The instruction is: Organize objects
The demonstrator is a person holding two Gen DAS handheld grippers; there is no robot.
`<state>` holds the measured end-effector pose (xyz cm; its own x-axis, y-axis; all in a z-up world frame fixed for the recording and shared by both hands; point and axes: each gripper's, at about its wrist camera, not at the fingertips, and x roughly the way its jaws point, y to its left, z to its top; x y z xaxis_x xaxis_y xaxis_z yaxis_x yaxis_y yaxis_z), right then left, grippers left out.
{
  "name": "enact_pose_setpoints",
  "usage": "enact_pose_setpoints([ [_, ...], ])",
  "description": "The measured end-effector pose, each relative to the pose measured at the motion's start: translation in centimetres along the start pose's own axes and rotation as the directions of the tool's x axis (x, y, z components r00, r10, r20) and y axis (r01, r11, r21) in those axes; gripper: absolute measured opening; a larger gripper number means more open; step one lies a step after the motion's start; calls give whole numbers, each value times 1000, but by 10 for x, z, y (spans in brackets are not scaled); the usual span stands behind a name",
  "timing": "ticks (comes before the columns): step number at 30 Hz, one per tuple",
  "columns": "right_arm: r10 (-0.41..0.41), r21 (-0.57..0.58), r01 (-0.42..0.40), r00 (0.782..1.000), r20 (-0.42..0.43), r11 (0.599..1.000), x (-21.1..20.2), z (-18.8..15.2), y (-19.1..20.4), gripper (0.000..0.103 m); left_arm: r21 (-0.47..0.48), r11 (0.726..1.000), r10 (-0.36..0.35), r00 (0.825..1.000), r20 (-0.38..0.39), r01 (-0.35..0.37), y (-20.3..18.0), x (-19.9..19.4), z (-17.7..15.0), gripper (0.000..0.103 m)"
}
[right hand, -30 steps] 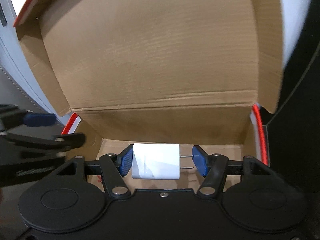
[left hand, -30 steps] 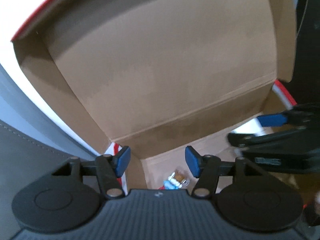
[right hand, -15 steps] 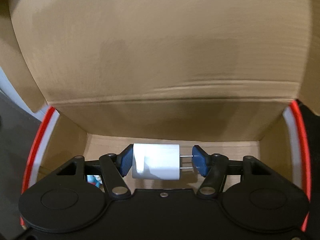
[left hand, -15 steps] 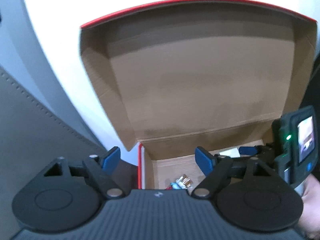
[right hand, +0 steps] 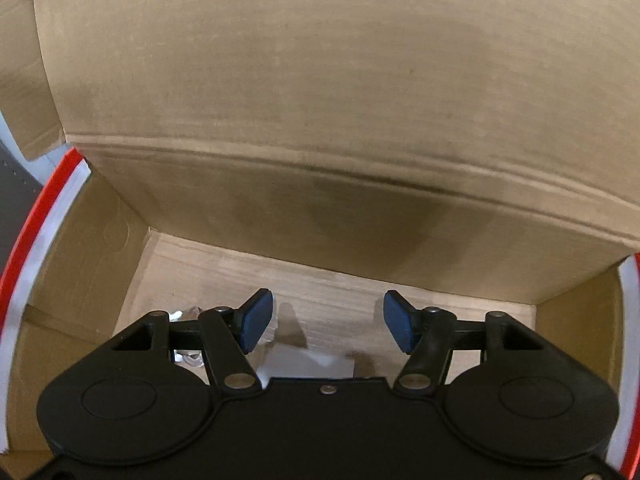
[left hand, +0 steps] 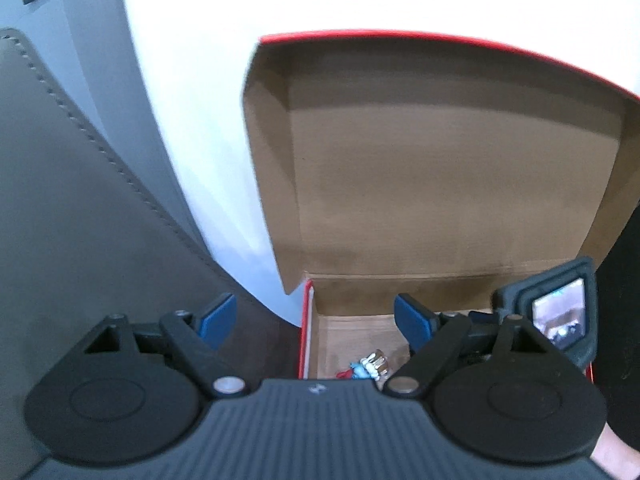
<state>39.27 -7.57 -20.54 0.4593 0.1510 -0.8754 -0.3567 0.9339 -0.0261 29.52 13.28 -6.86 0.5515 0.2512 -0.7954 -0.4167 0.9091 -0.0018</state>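
Observation:
An open cardboard box (right hand: 100, 240) with a red and white outside stands with its lid (left hand: 440, 184) up. My right gripper (right hand: 328, 326) is low inside it, jaws opening and nothing between the blue pads. The white charger (right hand: 308, 362) lies on the box floor just beneath them, partly hidden by the gripper body. My left gripper (left hand: 316, 320) hovers open and empty over the box's left wall (left hand: 306, 328). A small blue, white and red item (left hand: 368, 366) lies in the near left corner of the box. The right gripper's body with its small screen (left hand: 560, 316) shows at the right.
A white rounded surface (left hand: 192, 100) rises behind and left of the box. Grey stitched upholstery (left hand: 80, 208) fills the left side. A clear wrapped bit (right hand: 188, 314) lies on the box floor by my right gripper's left finger.
The right gripper sank into the box and let go of the white charger, which now lies on the floor. The left gripper opened wide and drew back up and to the left.

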Motion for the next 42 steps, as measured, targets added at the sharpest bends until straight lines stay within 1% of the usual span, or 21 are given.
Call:
enact_pose_setpoints([
  [1, 5, -2, -5, 1000, 7, 1000, -6, 1, 0, 64, -3, 1000, -2, 1000, 0, 2, 1, -1, 0, 86],
  [5, 19, -13, -19, 999, 34, 1000, -39, -3, -3, 79, -14, 1000, -11, 1000, -1, 11, 1, -4, 0, 87],
  [8, 44, -5, -44, 998, 45, 999, -62, -7, -8, 91, -15, 1000, -19, 1000, 7, 19, 1, -9, -1, 89],
  [11, 55, -9, -54, 996, 69, 998, -91, -11, -11, 101, -19, 999, -35, 999, 29, 35, 2, -22, -3, 93],
  [12, 59, -8, -59, 995, 77, 998, -96, -9, -10, 103, -18, 999, -41, 998, 37, 42, 1, -28, -3, 95],
  [15, 70, 1, -71, 993, 91, 998, -121, -14, -13, 103, -11, 998, -65, 996, 61, 65, -2, -43, -6, 100],
  [21, 43, 55, -51, 990, 137, 997, -158, -25, -21, 103, 12, 993, -114, 990, 89, 113, -12, -66, -13, 101],
  [23, 27, 78, -39, 988, 150, 996, -171, -33, -26, 103, 21, 991, -136, 987, 89, 135, -15, -74, -19, 101],
  [26, 23, 114, -43, 985, 169, 993, -191, -45, -34, 103, 40, 987, -160, 983, 93, 157, -21, -84, -27, 101],
  [31, 25, 161, -60, 978, 209, 985, -235, -67, -52, 103, 111, 977, -195, 976, 100, 184, -34, -100, -49, 101],
  [37, 29, 175, -77, 965, 262, 982, -271, -88, -61, 103, 139, 964, -240, 967, 87, 226, -39, -118, -65, 101],
  [42, 36, 165, -89, 955, 296, 982, -305, -101, -64, 103, 167, 962, -238, 965, 108, 218, -43, -131, -75, 101],
])
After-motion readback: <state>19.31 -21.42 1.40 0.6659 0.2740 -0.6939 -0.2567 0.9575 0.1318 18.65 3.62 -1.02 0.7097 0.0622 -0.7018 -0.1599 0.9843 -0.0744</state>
